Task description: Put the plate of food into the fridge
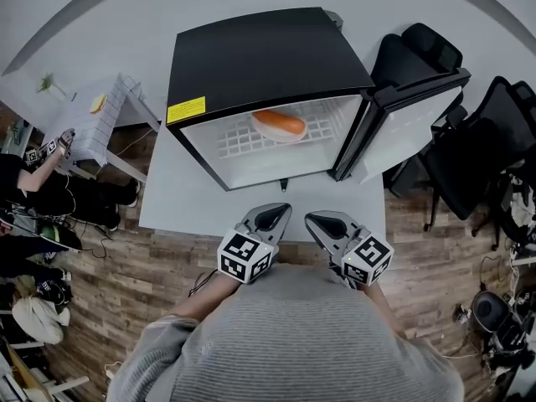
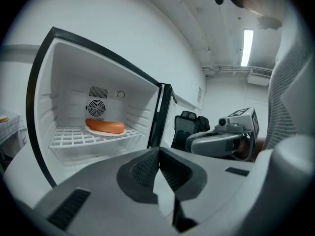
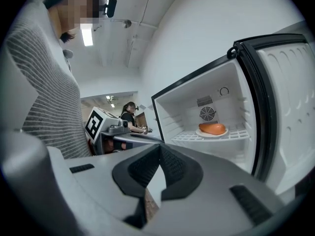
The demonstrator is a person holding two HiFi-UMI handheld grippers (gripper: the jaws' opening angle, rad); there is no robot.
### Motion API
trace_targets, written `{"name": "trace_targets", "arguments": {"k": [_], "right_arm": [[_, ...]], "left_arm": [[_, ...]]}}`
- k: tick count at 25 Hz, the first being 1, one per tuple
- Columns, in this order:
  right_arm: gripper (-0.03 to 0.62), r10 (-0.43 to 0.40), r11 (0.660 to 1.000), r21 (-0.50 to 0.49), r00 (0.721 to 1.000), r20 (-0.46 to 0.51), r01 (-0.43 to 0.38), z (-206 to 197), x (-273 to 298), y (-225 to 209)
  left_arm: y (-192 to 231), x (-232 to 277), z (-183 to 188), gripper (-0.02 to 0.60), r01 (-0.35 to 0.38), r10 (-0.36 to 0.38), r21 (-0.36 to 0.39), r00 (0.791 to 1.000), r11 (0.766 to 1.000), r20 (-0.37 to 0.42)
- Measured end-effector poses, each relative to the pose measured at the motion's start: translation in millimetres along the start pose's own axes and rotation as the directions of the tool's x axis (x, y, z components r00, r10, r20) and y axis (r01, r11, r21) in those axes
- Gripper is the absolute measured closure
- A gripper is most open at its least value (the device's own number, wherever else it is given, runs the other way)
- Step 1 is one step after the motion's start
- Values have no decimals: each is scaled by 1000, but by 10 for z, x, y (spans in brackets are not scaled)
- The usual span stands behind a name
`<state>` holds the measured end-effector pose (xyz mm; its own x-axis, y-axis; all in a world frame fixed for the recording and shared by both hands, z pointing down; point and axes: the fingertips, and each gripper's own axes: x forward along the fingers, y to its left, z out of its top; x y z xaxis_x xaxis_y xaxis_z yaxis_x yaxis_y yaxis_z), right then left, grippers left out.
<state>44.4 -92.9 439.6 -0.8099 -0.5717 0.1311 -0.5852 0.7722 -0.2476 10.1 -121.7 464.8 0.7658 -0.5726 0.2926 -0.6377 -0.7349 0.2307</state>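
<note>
Hovering left gripper (image 1: pixel 281 212) & right gripper (image 1: pixel 312 219) clear, jaws together, empty, since plate (image 1: pixel 293 137) w/ sausage (image 1: pixel 279 123) sits on fridge shelf (image 1: pixel 239 143); door (image 1: pixel 402 136) open, needs shutting imo.

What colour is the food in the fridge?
The food is orange, clearest in the head view.
</note>
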Motion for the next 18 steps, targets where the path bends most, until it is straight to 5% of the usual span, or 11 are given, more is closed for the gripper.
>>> {"name": "trace_targets", "arguments": {"k": [18], "right_arm": [[581,3,1000,-2,1000,8,-3,84,75,-27]], "left_arm": [[48,-14,-12,571,10,-10,-26,1000,1000,1]]}}
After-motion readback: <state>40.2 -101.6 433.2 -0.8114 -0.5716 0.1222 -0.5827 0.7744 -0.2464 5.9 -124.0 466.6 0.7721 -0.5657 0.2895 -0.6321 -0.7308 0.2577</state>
